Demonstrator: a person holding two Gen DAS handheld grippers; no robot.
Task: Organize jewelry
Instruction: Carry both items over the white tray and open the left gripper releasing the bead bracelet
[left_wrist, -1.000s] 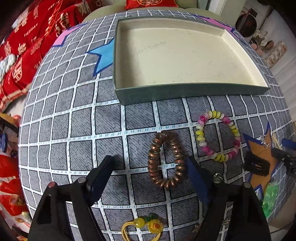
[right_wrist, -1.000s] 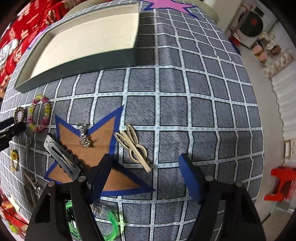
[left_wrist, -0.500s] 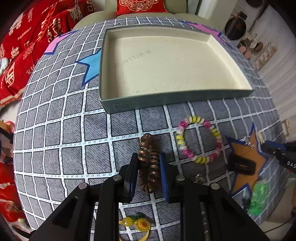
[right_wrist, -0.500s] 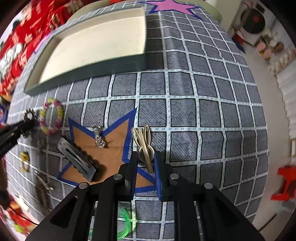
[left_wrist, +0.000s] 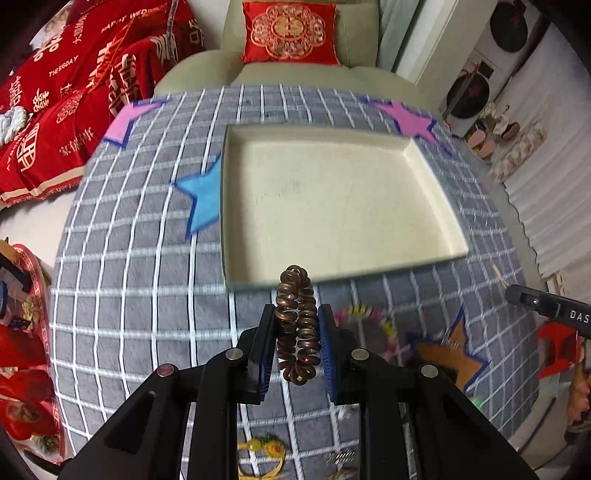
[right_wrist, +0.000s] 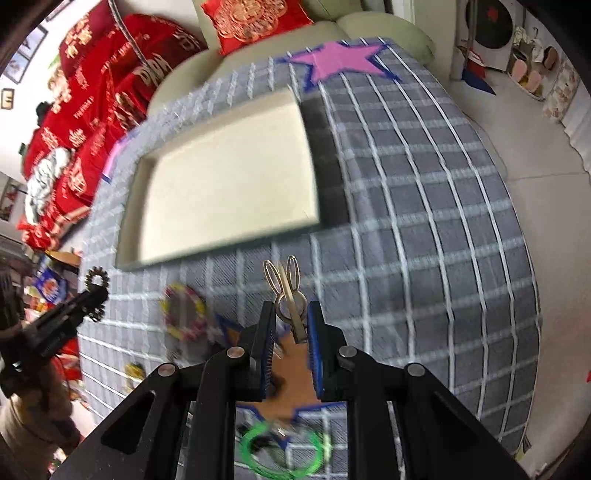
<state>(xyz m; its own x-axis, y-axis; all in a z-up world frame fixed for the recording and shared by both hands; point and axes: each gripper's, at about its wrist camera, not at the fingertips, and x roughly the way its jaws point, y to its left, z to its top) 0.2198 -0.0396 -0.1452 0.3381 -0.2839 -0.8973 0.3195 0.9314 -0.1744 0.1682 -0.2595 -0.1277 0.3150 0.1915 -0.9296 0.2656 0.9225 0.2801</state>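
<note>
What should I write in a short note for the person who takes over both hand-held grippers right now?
Left hand-held gripper: shut on the brown coil bracelet, lifted clear of the cloth, in front of the shallow box.
Right hand-held gripper: shut on the gold rabbit-ear hair clip, also lifted, short of the box.
Done: both pieces are picked up. The box holds nothing yet.
Left: drop both in the box, then fetch the pink-and-yellow bead bracelet, the green ring and the yellow flower piece lying on the checked cloth.
</note>
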